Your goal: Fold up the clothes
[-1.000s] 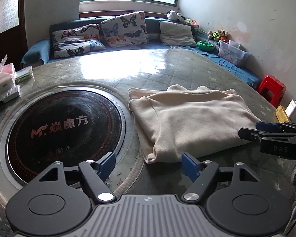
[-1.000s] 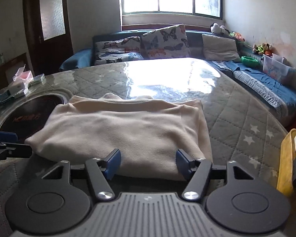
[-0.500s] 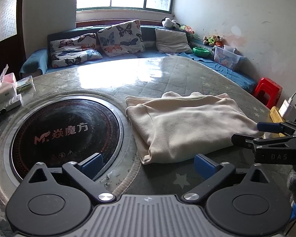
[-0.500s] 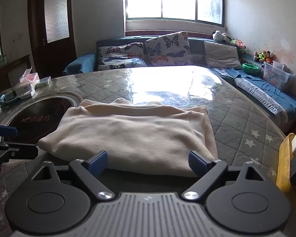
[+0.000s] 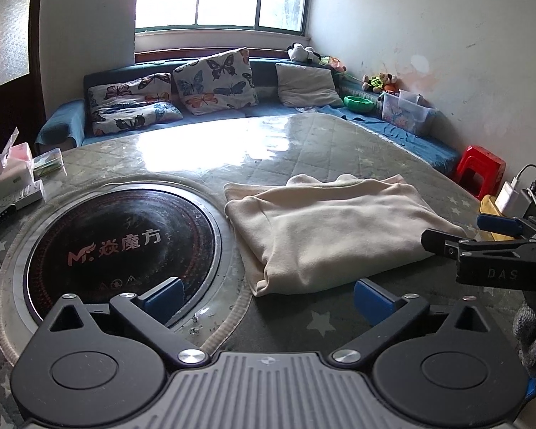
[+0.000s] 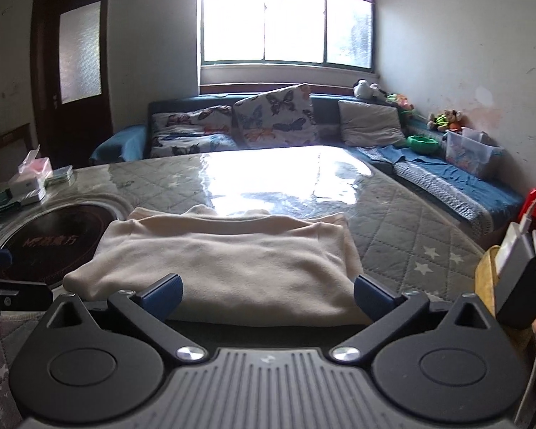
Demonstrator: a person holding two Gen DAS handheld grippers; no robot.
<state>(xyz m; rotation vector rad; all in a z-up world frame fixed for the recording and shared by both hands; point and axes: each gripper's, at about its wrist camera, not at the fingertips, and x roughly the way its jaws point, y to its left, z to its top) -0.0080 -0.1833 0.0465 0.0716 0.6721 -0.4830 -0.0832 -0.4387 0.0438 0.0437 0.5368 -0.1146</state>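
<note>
Both claws hang wide apart and empty. The left claw (image 5: 266,298) points forward and low, its blue-padded fingers (image 5: 162,295) spread. The right claw (image 6: 266,295) does likewise, its jaws parted just as far. Seen from the left, the right claw's black arms reach in sideways, with a grey-gloved hand (image 5: 532,336) behind them.

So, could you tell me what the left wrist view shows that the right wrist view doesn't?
Only the left wrist view shows the red stool whole and the round black hob with its lettering readable. Only the right wrist view shows the dark door. Both show the folded cream garment on the quilted table and both grippers open, left gripper and right gripper.
</note>
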